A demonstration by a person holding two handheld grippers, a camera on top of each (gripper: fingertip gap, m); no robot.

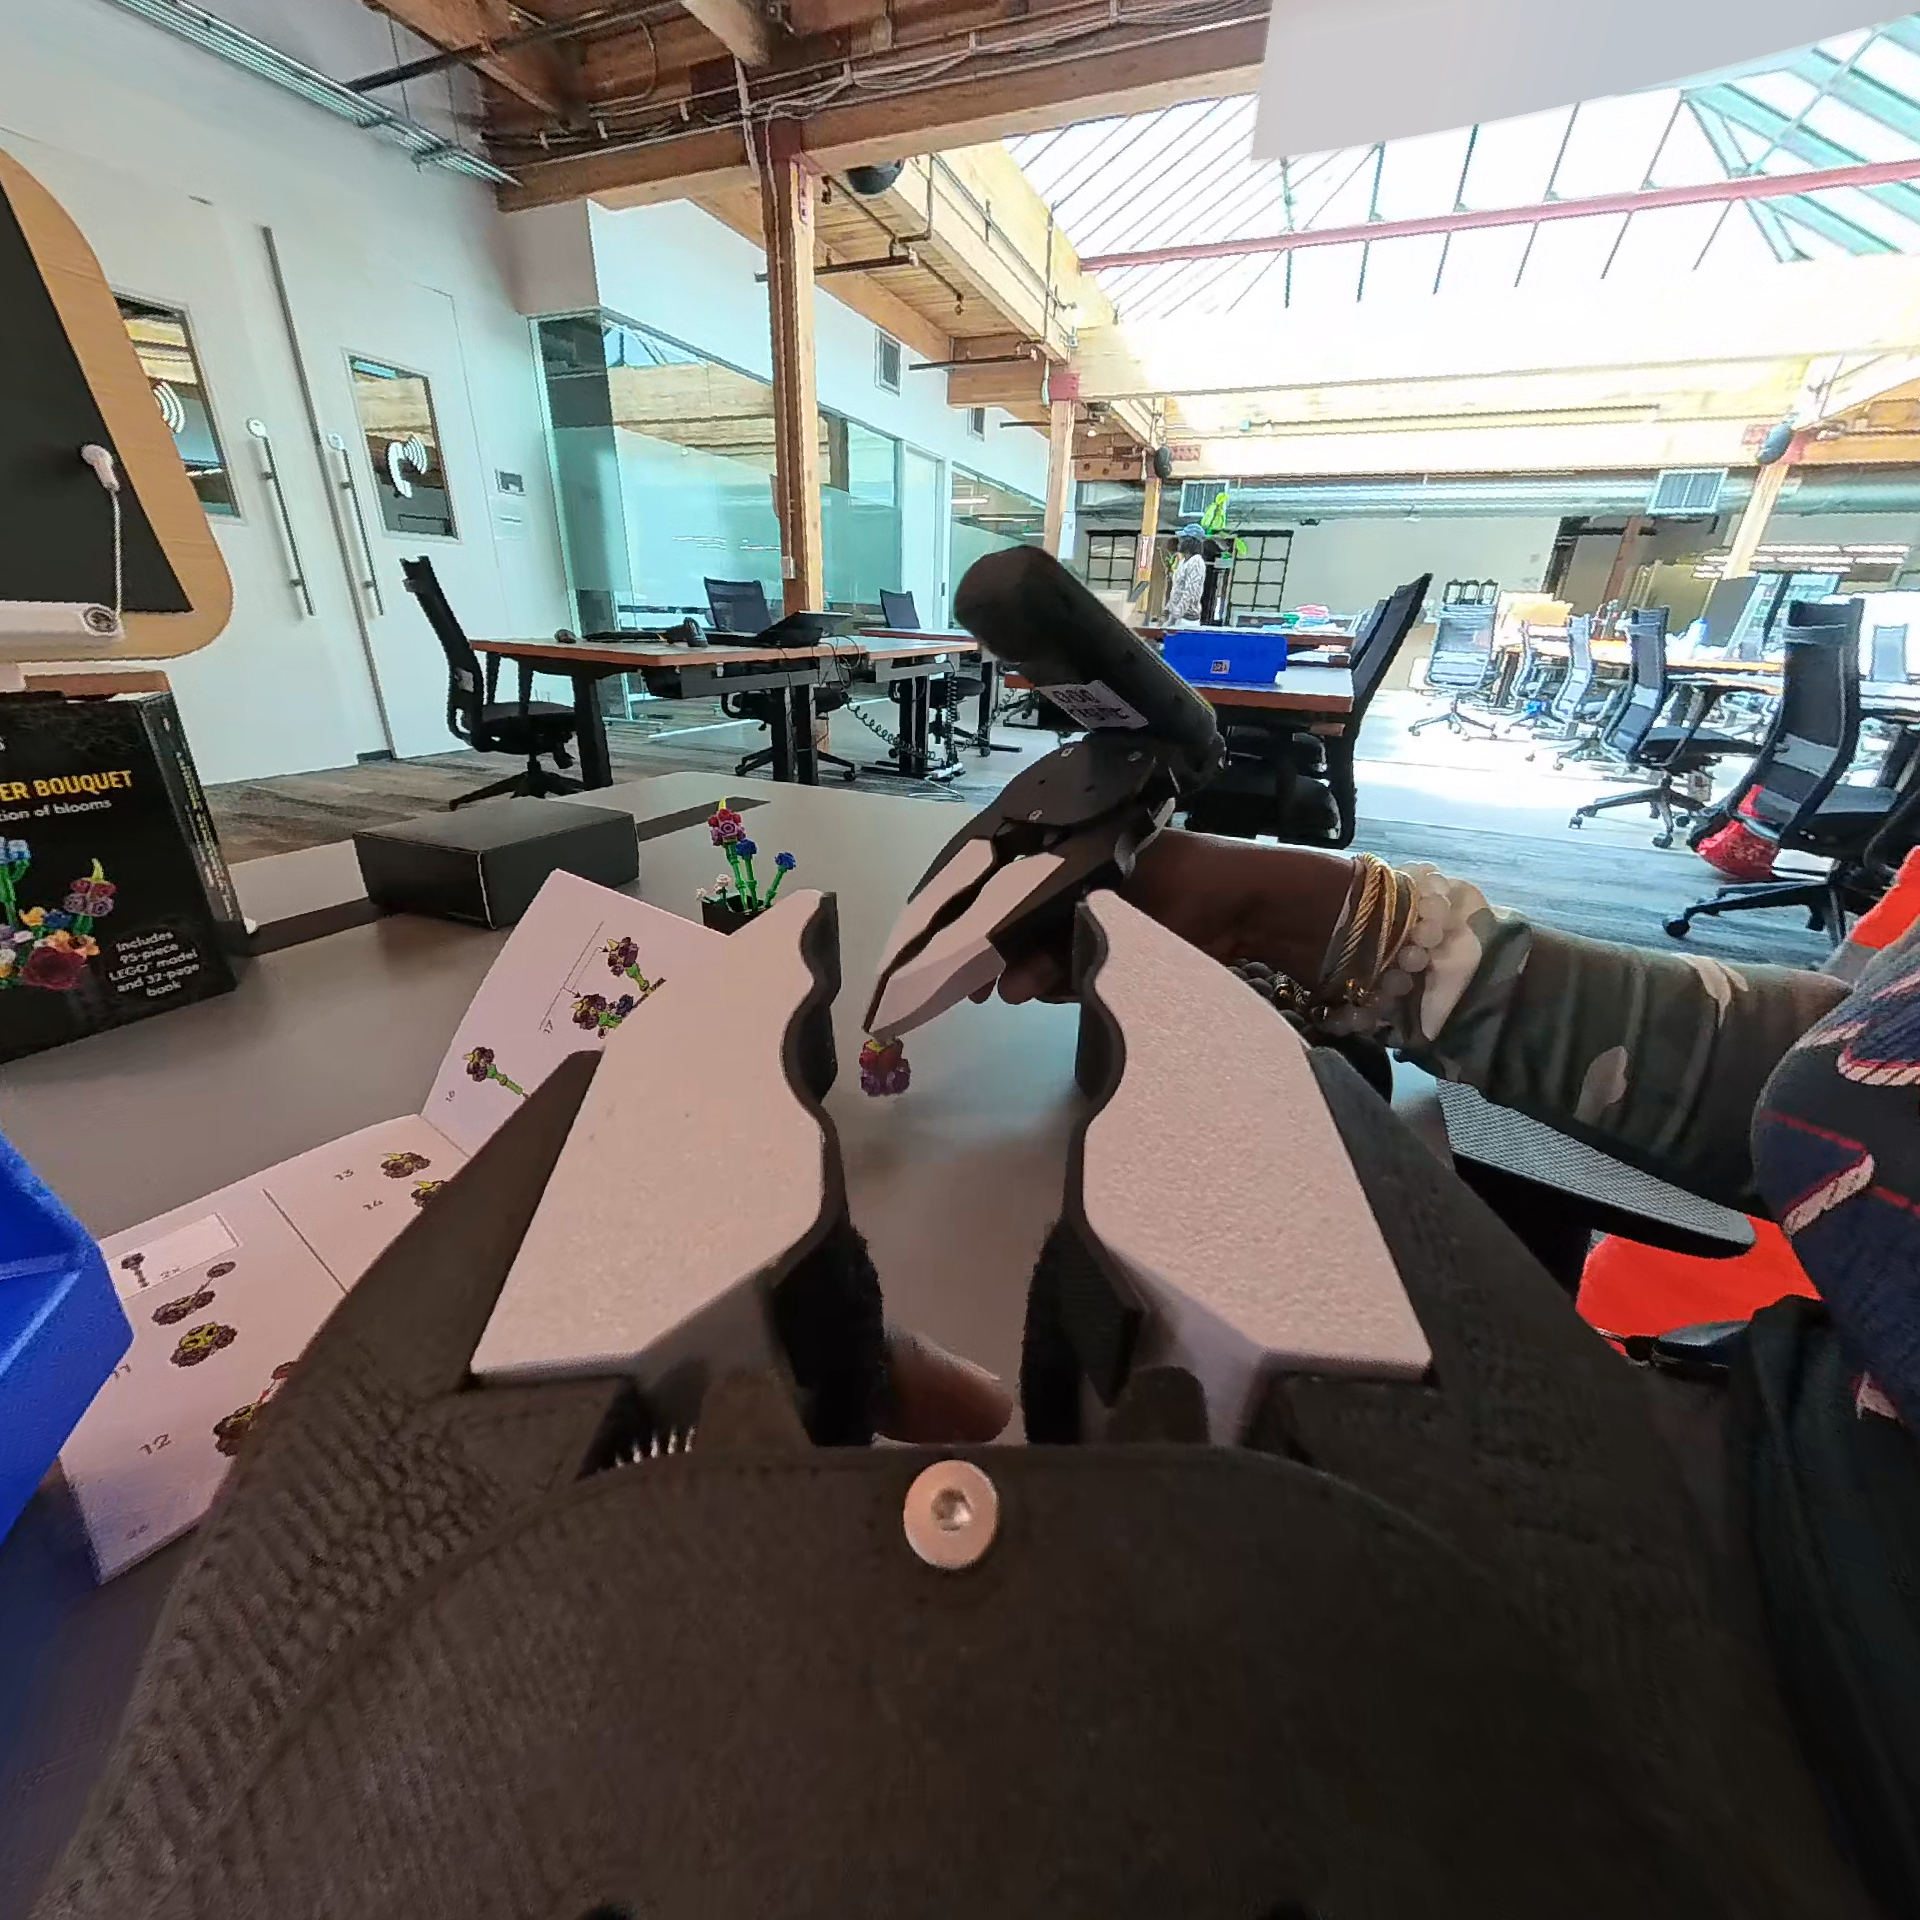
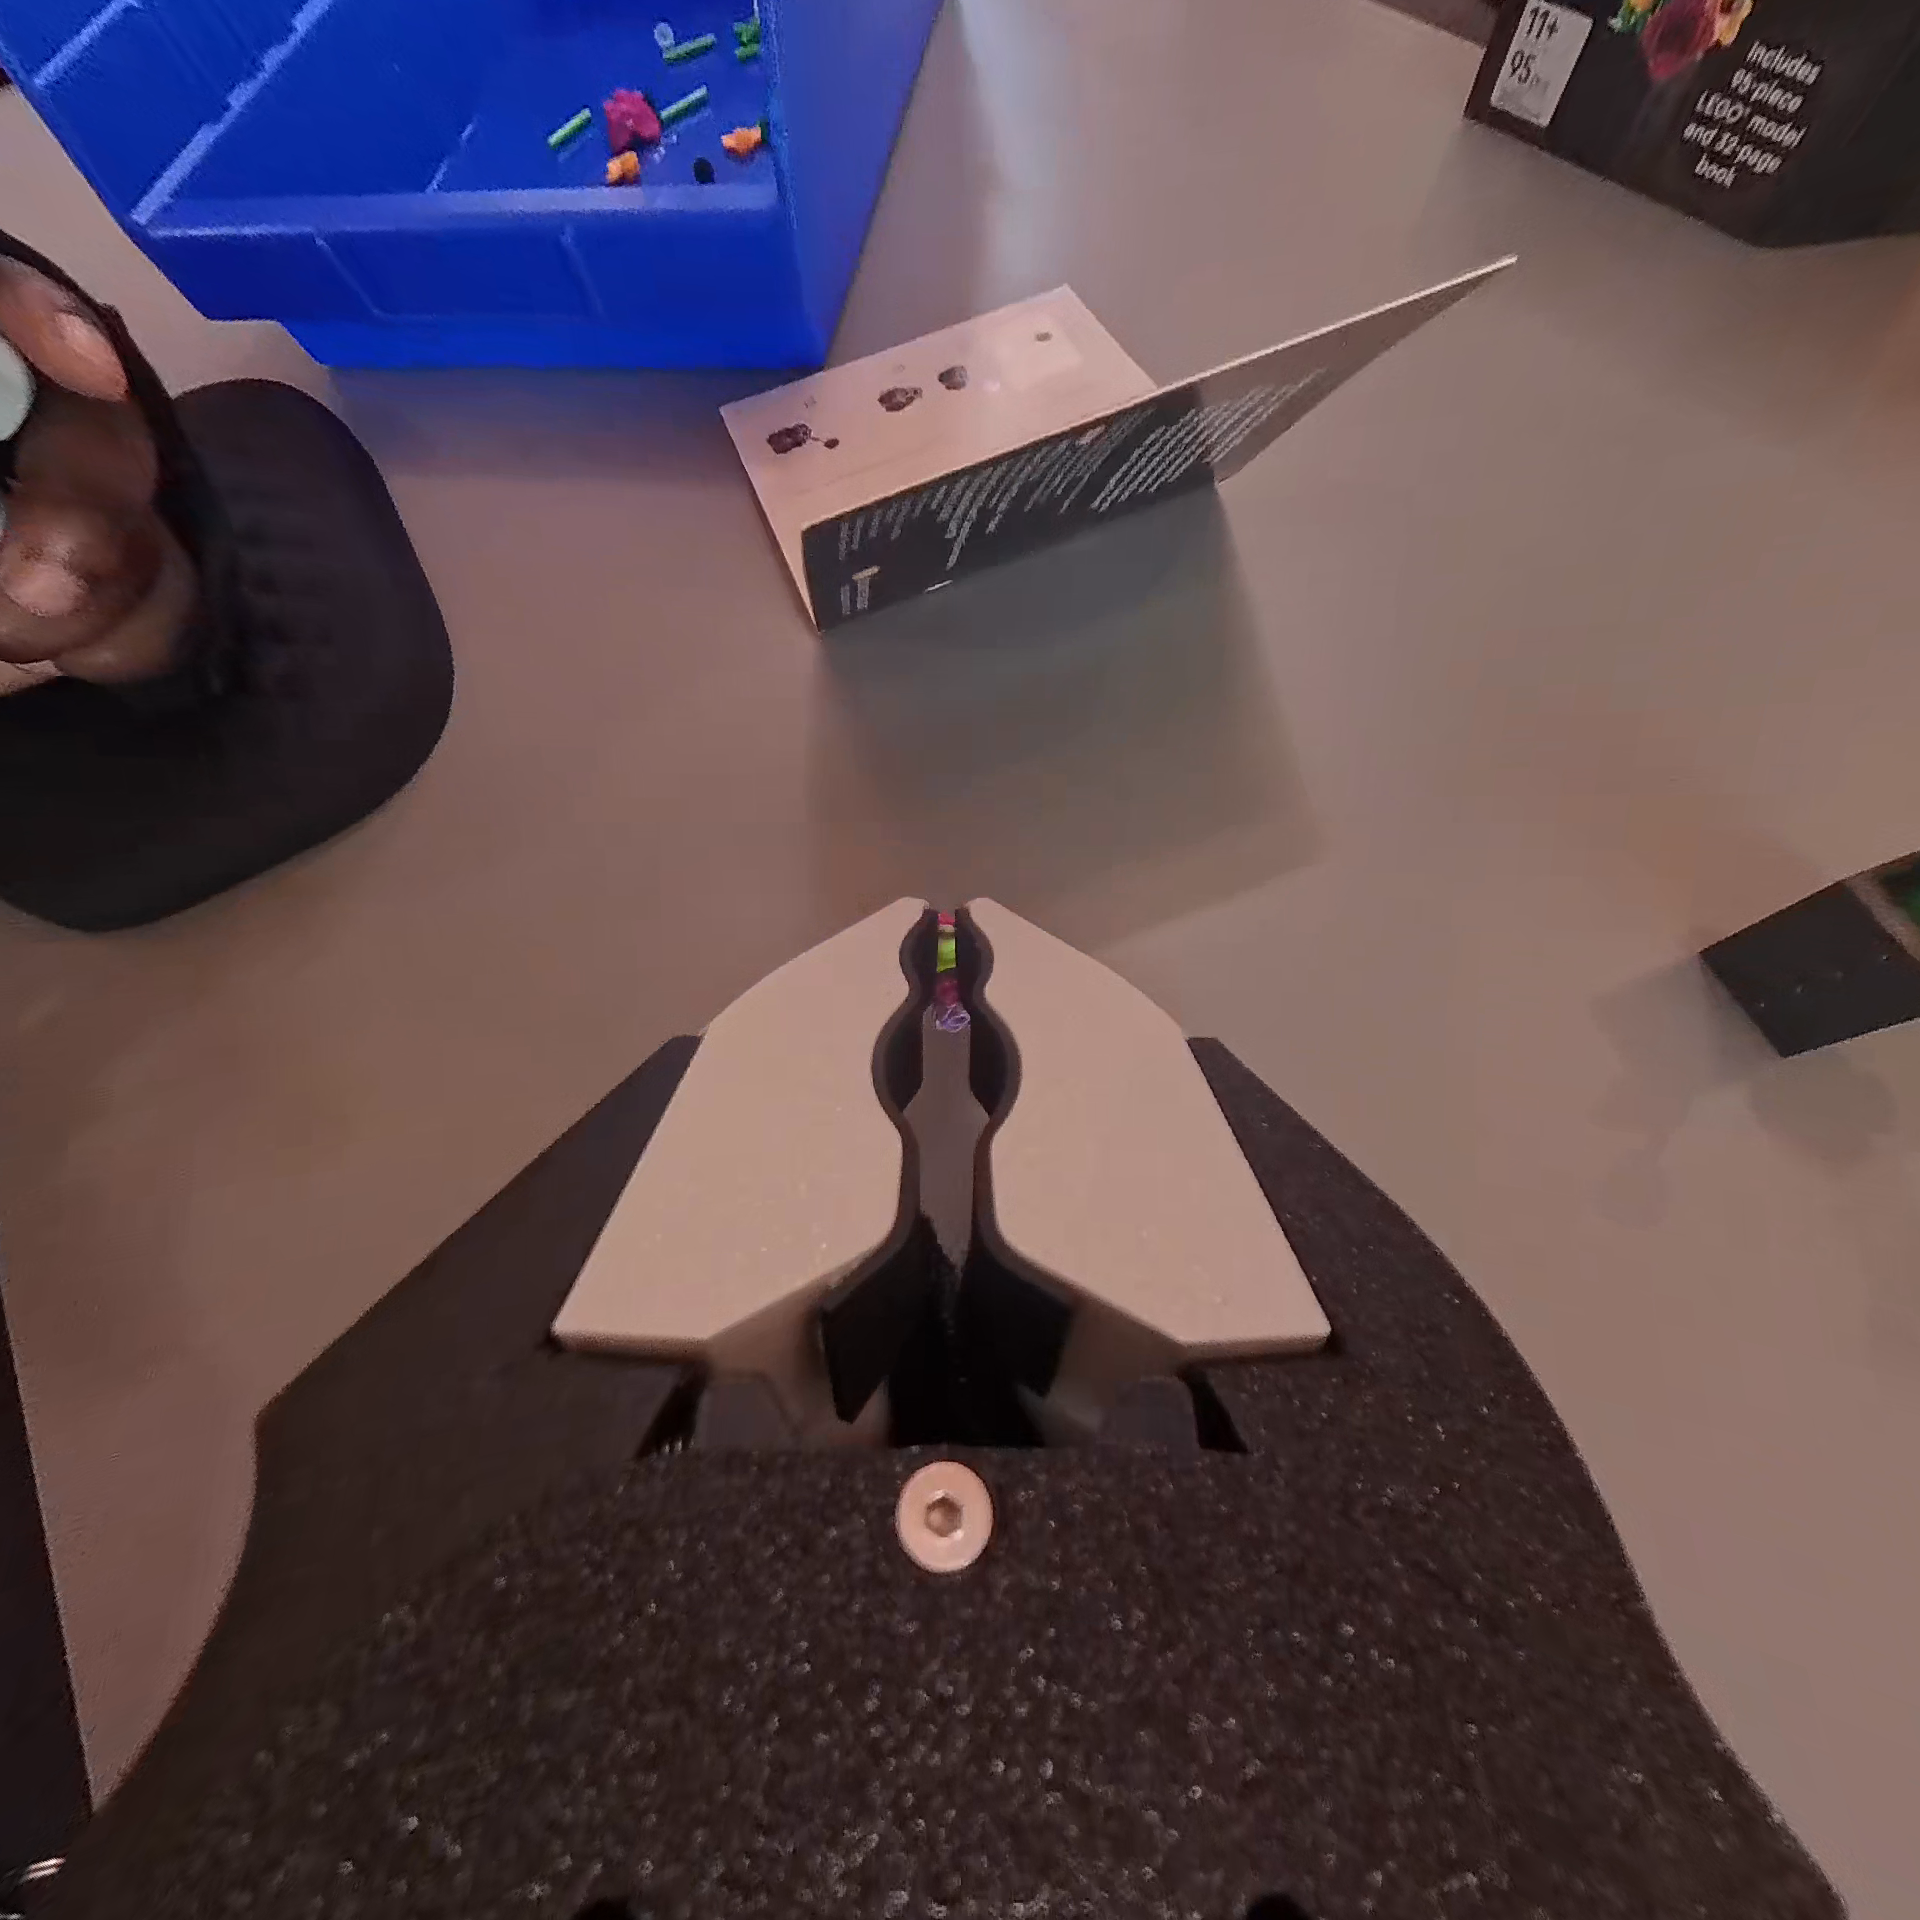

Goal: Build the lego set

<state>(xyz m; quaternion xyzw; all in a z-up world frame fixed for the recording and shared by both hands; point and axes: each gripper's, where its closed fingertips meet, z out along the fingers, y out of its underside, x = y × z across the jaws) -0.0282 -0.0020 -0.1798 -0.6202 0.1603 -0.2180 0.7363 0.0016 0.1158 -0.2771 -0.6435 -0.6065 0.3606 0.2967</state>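
My right gripper (image 2: 945, 909) is shut on a small flower piece (image 2: 947, 966) with purple, pink and lime-green parts. In the left wrist view the right gripper (image 1: 883, 1023) points down and holds the purple flower (image 1: 884, 1068) at the grey table top; I cannot tell whether it touches. My left gripper (image 1: 956, 935) is open and empty, its fingers on either side of that flower and a little nearer to me. A small built bunch of lego flowers (image 1: 743, 857) stands in a black base behind.
An open instruction booklet (image 1: 561, 997) (image 2: 1039, 457) lies left of the flower. A blue bin (image 2: 520, 260) holds loose pieces. The black set box (image 1: 94, 862) (image 2: 1714, 114) and a small black box (image 1: 494, 857) stand farther back. A sleeved arm (image 1: 1558, 997) reaches in from the right. About 15 centimetres separates my left fingertips from my right.
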